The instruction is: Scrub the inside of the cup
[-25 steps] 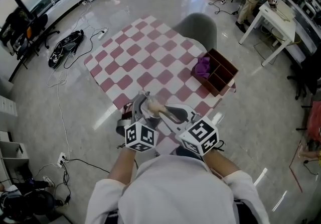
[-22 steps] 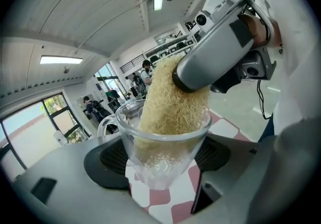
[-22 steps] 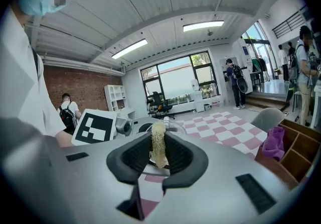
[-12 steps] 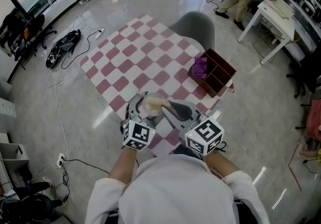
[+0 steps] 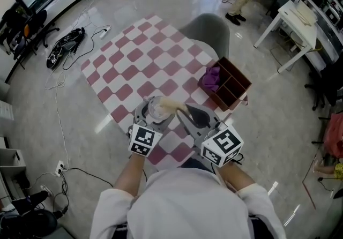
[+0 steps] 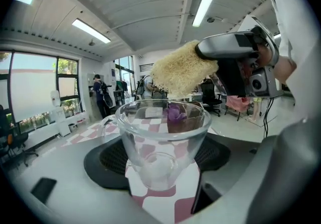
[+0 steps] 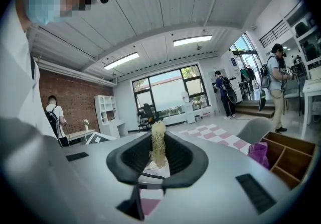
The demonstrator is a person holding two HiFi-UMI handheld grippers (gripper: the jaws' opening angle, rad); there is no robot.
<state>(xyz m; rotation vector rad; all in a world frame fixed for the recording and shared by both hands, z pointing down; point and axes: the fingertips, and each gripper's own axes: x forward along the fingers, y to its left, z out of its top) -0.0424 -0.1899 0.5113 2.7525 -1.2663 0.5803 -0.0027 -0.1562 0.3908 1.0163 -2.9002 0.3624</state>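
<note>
A clear glass cup [image 6: 160, 137] with a handle on its left stands upright between the jaws of my left gripper [image 6: 160, 160], which is shut on it. In the head view the cup [image 5: 156, 110] is over the table's near edge. A pale yellow fibre scrubber [image 6: 183, 70] hangs just above the cup's far rim, outside the cup. My right gripper [image 7: 158, 156] is shut on the scrubber [image 7: 158, 145], pinching its lower part. From above, the right gripper [image 5: 188, 117] sits right of the cup with the scrubber [image 5: 170, 105] pointing left at the cup's mouth.
A pink and white checked cloth covers the table [image 5: 144, 61]. A brown wooden divided box [image 5: 233, 85] with a purple cloth [image 5: 210, 78] stands at the table's right edge. A grey chair [image 5: 209, 28] is at the far side. Cables lie on the floor [image 5: 64, 50].
Both grippers have drifted a little farther over the table, with the cup and the scrubber. The scrubber has stayed at the cup's mouth.
</note>
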